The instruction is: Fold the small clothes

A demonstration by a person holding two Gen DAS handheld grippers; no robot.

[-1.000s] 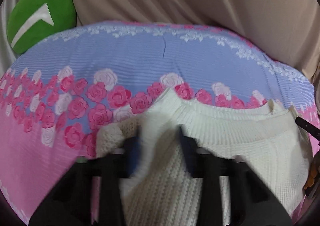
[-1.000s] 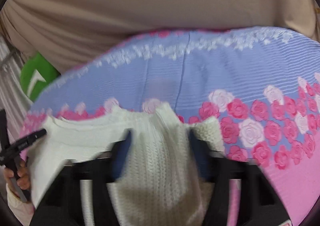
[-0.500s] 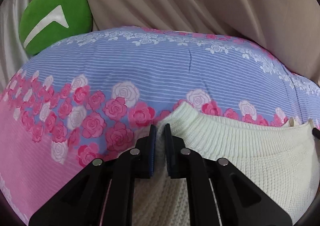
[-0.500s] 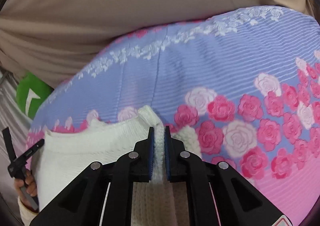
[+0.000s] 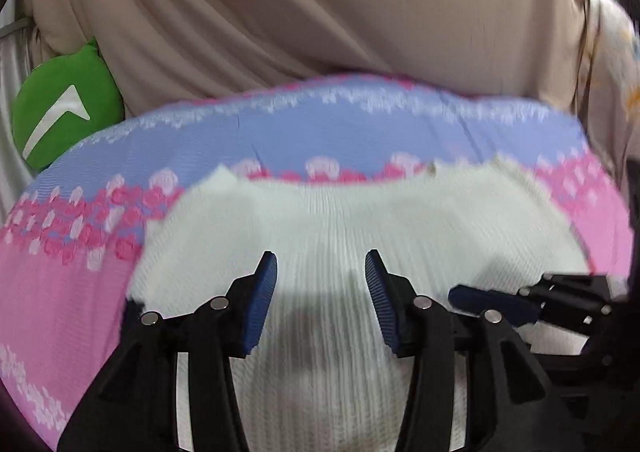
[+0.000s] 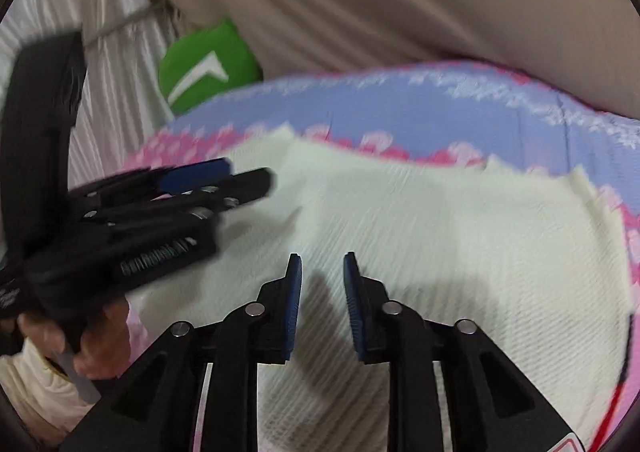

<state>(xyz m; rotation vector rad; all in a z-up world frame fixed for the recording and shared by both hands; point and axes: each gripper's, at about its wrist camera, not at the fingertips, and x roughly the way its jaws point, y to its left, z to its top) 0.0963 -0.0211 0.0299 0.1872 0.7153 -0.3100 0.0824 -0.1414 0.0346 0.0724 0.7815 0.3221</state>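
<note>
A small cream knit sweater (image 5: 340, 220) lies flat on a bedsheet with pink roses and a blue band (image 5: 280, 132). It also fills the middle of the right wrist view (image 6: 460, 232). My left gripper (image 5: 320, 272) is open and empty above the sweater's near part. My right gripper (image 6: 322, 272) is open and empty above the sweater too. The right gripper shows at the lower right of the left wrist view (image 5: 500, 304). The left gripper shows at the left of the right wrist view (image 6: 224, 180), held by a hand.
A green cushion with a white mark (image 5: 64, 112) sits at the back left of the bed, also in the right wrist view (image 6: 204, 68). Beige draped fabric (image 5: 340, 12) hangs behind the bed. Pale pleated curtain (image 6: 112, 72) is at the left.
Both grippers were shut on the sweater's far edge half a second ago. Now both are open, have let go and pulled back, and the sweater lies flat.
</note>
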